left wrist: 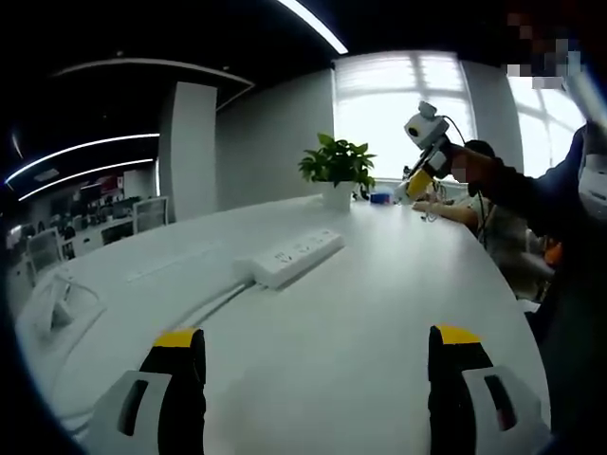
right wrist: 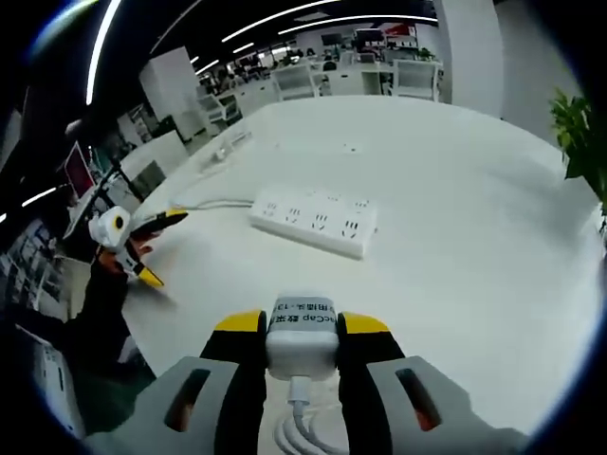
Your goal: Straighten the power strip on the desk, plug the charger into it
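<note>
My right gripper [right wrist: 302, 336] pinches the smooth white boxy charger [right wrist: 302, 341]; my left gripper [left wrist: 318, 355] gapes wide, empty. The long white plastic power strip [left wrist: 292, 256] lies mid-tabletop [left wrist: 379, 313], matte white, near the far edge.

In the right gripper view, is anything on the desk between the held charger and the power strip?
No. The right gripper view shows bare white desk between the charger and the power strip.
</note>
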Motion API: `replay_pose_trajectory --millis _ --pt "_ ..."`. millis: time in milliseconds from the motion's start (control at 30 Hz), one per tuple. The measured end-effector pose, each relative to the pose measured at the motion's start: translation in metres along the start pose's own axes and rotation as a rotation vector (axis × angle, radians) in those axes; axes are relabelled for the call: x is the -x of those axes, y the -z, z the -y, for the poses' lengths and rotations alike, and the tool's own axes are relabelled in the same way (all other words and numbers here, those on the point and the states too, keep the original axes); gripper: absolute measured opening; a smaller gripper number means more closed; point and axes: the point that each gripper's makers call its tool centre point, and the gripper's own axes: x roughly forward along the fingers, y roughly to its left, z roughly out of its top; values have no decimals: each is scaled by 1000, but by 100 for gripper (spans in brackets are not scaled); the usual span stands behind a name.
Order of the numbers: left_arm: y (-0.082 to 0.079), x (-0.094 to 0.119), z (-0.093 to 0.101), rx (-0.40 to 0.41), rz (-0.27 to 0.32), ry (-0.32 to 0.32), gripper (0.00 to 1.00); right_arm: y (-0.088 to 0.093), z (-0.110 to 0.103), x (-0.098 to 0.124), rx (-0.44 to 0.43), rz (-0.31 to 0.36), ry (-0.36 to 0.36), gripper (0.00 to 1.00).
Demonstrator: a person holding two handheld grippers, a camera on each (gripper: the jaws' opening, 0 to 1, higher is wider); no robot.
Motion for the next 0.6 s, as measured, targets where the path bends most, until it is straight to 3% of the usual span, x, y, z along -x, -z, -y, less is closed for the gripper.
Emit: replay_pose_trajectory --millis 600 --pt "-1 3 -3 -16 0 -18 99 -7 -1 -15 5 -53 -10 26"
